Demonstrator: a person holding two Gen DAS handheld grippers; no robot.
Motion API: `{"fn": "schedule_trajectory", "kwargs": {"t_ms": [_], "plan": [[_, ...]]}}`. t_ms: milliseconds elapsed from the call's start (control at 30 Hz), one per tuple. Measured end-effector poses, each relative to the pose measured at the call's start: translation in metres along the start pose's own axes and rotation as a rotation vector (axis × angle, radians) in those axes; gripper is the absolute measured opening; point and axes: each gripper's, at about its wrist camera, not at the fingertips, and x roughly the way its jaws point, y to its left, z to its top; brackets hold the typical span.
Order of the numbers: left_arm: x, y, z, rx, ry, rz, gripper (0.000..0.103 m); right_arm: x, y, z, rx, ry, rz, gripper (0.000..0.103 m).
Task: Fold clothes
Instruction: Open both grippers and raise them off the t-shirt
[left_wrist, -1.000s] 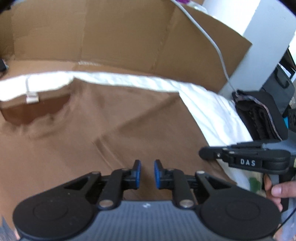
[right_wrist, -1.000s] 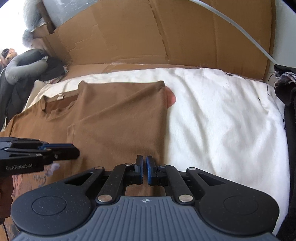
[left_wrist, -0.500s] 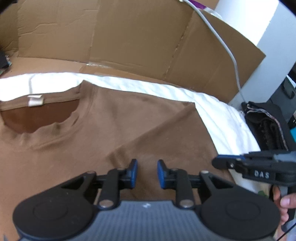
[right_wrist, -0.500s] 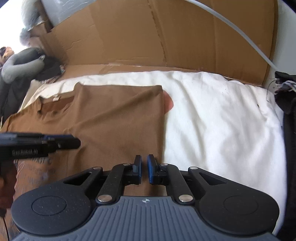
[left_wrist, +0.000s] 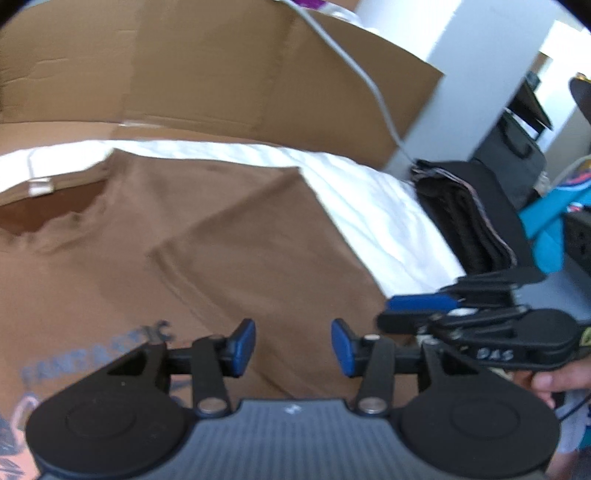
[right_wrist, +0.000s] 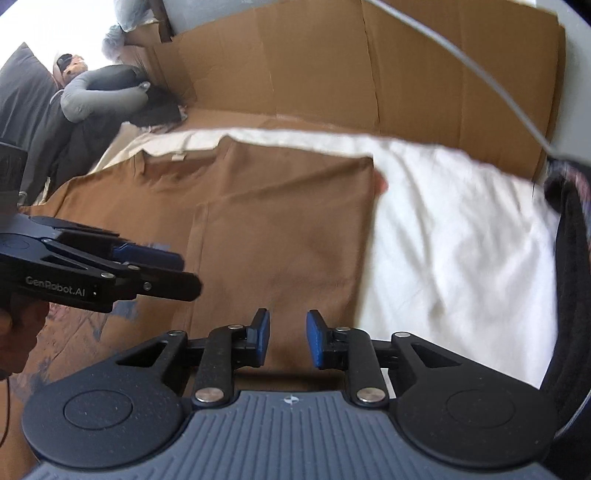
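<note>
looking down on one white sheet (right_wrist: 454, 236) spread before one cardboard backing (right_wrist: 369, 70), i have one brown t-shirt (right_wrist: 280, 236) lying flat on it, collar away from me. its right side and sleeve are already folded in over the chest, making a straight edge; i judge the left side and the crosswise folds remain. one dark folded pile (left_wrist: 469, 218) sits at the sheet's right. my two tools: left gripper (left_wrist: 293, 347) and right gripper (right_wrist: 287, 338), both with jaws apart, holding nothing, hovering above the shirt
</note>
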Motion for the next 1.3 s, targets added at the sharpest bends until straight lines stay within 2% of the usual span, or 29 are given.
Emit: {"fn": "schedule_trajectory", "kwargs": {"t_ms": [133, 200, 300, 500, 567, 667, 800, 967, 1033, 1067, 1167, 1233, 1300], "plan": [[0.013, -0.012, -0.006, 0.039, 0.039, -0.029, 0.047, 0.001, -0.002, -0.016, 0.014, 0.044, -0.017, 0.025], [0.02, -0.016, -0.012, 0.07, 0.077, -0.003, 0.045, 0.001, -0.001, -0.023, 0.008, 0.057, -0.025, 0.025], [0.017, -0.016, -0.017, 0.066, 0.073, 0.007, 0.045, 0.003, 0.001, -0.031, -0.006, 0.062, -0.036, 0.023], [0.015, -0.024, -0.025, 0.166, 0.093, 0.07, 0.044, 0.004, 0.006, -0.035, -0.031, 0.058, -0.063, 0.024], [0.016, -0.028, -0.025, 0.19, 0.099, 0.092, 0.045, 0.005, 0.008, -0.033, -0.038, 0.07, -0.073, 0.025], [0.016, -0.035, -0.024, 0.212, 0.128, 0.113, 0.054, 0.004, 0.01, -0.028, -0.019, 0.1, -0.087, 0.025], [0.011, -0.036, -0.019, 0.192, 0.152, 0.118, 0.056, -0.006, 0.014, -0.023, 0.003, 0.107, -0.1, 0.032], [-0.007, -0.028, -0.001, 0.118, 0.146, 0.126, 0.061, -0.031, 0.015, -0.017, 0.058, 0.091, -0.126, 0.052], [-0.017, -0.025, 0.008, 0.085, 0.132, 0.132, 0.077, -0.041, 0.016, -0.013, 0.087, 0.092, -0.137, 0.058], [-0.023, -0.024, 0.012, 0.069, 0.118, 0.131, 0.08, -0.045, 0.017, -0.011, 0.099, 0.092, -0.142, 0.062], [-0.039, -0.022, 0.023, 0.041, 0.112, 0.099, 0.085, -0.057, 0.026, -0.003, 0.094, 0.092, -0.16, 0.075], [-0.046, -0.022, 0.03, 0.018, 0.122, 0.095, 0.089, -0.063, 0.032, 0.004, 0.095, 0.087, -0.165, 0.09], [-0.053, -0.021, 0.035, -0.003, 0.123, 0.11, 0.09, -0.069, 0.035, 0.011, 0.121, 0.095, -0.158, 0.095]]}}
